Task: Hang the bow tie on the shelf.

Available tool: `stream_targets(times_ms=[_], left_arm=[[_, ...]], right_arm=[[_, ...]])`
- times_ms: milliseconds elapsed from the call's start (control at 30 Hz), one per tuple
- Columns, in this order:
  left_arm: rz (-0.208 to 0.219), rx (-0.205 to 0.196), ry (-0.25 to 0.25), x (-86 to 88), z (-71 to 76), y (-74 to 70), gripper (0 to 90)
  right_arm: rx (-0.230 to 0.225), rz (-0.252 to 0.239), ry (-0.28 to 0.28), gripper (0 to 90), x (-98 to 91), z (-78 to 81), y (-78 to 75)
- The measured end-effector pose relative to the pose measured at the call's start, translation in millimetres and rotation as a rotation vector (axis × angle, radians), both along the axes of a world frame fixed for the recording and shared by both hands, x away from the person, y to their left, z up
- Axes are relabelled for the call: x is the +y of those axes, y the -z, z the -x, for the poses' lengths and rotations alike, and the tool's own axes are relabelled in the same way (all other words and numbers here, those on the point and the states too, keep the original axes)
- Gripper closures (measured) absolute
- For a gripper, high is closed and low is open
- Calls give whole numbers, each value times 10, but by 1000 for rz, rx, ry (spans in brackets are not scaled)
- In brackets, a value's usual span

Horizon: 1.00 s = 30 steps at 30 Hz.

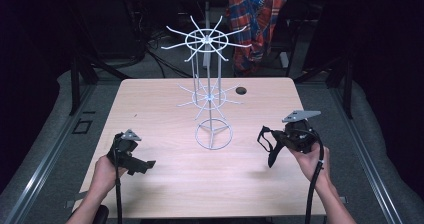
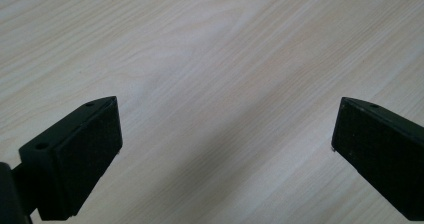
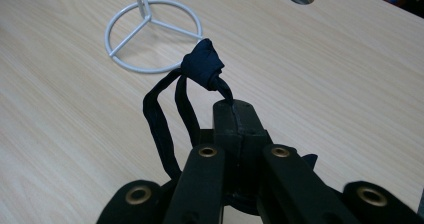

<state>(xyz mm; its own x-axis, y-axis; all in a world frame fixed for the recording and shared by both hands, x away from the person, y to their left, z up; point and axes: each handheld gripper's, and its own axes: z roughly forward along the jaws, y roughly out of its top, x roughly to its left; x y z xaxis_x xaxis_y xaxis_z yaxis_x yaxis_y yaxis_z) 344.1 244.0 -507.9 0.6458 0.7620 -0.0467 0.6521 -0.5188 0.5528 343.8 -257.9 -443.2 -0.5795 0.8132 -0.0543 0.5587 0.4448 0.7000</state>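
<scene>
Gripping the dark knotted fabric loop (image 3: 200,69) with shut jaws, the right claw (image 3: 235,115) may snag it on the white wire hook stand (image 1: 210,84), while the left claw (image 2: 225,134) waits wide open, empty.

I see my left black two-jaw gripper (image 1: 145,165) as a compact matte body with a small grey three-cornered plate on top and a black cable trailing back along the bare forearm. Its jaws are blocky black wedges with textured inner faces and small screw holes. My right black two-jaw gripper (image 1: 265,141) carries a larger grey plate, a thick black cable, and black linkage arms with brass-ringed pivots. No sleeves cover either forearm.
</scene>
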Motion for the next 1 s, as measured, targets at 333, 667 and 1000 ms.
stream_targets(times_ms=[333,667,1000], left_arm=[[-19,-1,-1,-12,23,0,0],[-24,3,-9,-1,27,5,0],[-18,-3,-20,31,55,0,0]], right_arm=[[-55,-5,-24,900,106,0,-193],[-90,-14,-33,900,212,-78,-303],[-110,-14,-39,900,274,-115,-362]])
